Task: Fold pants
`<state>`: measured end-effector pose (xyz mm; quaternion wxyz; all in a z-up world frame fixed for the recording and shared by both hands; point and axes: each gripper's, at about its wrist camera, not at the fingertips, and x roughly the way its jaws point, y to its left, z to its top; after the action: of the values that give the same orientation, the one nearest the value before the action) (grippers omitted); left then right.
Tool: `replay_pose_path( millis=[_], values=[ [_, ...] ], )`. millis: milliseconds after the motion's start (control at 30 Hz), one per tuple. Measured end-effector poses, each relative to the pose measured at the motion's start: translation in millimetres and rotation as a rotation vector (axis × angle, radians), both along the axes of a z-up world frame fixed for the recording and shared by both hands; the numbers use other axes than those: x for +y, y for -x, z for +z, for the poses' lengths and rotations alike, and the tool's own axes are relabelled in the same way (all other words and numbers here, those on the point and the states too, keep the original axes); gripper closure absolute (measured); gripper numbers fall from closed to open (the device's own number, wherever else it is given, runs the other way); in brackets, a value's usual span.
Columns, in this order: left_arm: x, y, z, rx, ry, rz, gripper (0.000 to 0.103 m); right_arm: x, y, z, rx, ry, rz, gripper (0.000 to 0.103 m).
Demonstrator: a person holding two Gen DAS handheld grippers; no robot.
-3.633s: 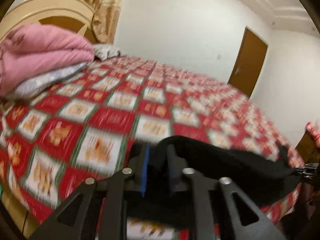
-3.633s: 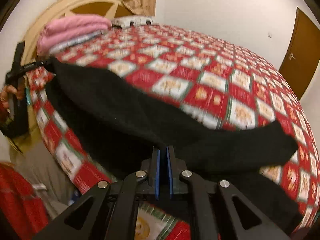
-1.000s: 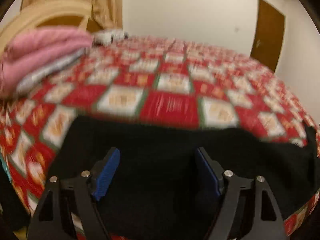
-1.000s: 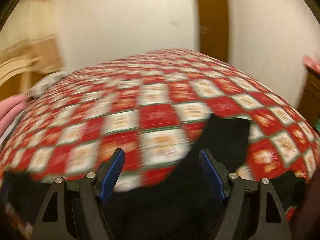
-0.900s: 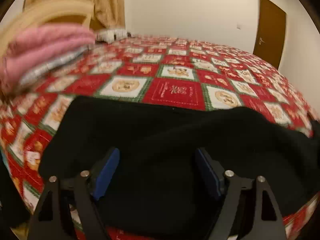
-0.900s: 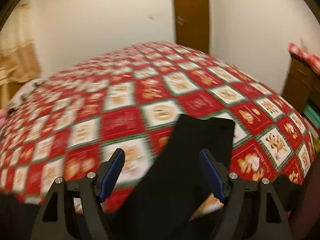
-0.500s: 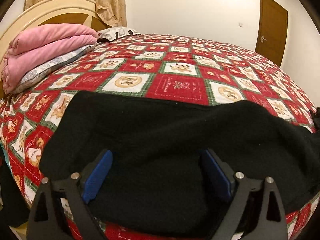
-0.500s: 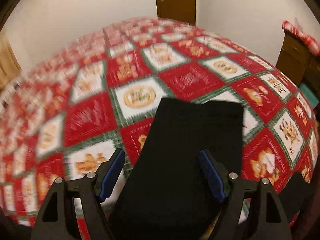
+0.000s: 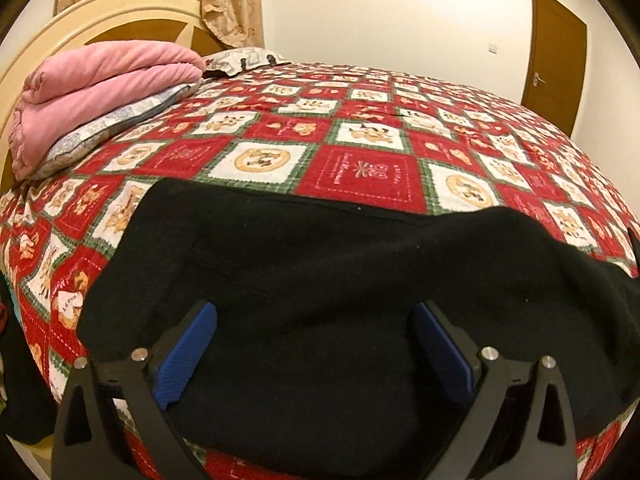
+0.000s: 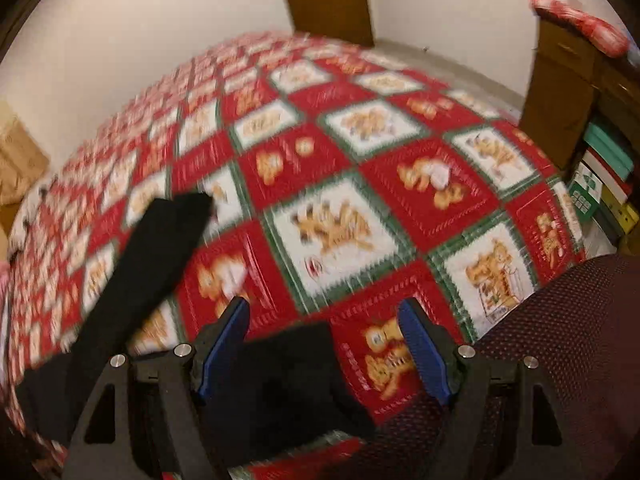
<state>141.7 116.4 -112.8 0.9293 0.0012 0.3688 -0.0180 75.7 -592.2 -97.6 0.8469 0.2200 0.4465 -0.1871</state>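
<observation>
The black pants (image 9: pixel 320 280) look soft and limp; both the left hand-held gripper (image 9: pixel 316 348), just opening, and the right hand-held gripper (image 10: pixel 324 344) hover spread, empty; pinching an edge ahead suits best.

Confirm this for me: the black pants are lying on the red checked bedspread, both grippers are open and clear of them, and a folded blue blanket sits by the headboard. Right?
Not quite: the folded blanket by the headboard is pink, not blue, as the left wrist view shows. The rest holds: the black pants lie on the red checked bedspread, and the left gripper and right gripper are open.
</observation>
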Motion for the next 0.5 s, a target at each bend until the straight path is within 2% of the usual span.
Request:
replay_pose_path(
  millis=[100,133,200,267,333,500],
  values=[
    [-2,-3,1,0.014,0.001,0.022,0.0,12,-13,-27,0.15,-0.001,0.069,0.031],
    [-1,-3,0,0.016,0.001,0.024,0.0,15,-16,-37,0.182,-0.012,0.086,0.041],
    [-2,-3,0,0.015,-0.002,0.029,0.0,22,-14,-35,0.157,0.021,0.108,0.046],
    [-2,-3,0,0.015,-0.007,0.034,0.0,23,-12,-30,0.126,0.009,0.141,0.077],
    [-3,-3,0,0.019,-0.009,0.038,0.0,25,-11,-22,0.094,-0.001,0.153,0.087],
    [-3,-4,1,0.027,-0.009,0.039,0.0,34,-3,20,-0.093,0.135,0.168,0.088]
  ],
)
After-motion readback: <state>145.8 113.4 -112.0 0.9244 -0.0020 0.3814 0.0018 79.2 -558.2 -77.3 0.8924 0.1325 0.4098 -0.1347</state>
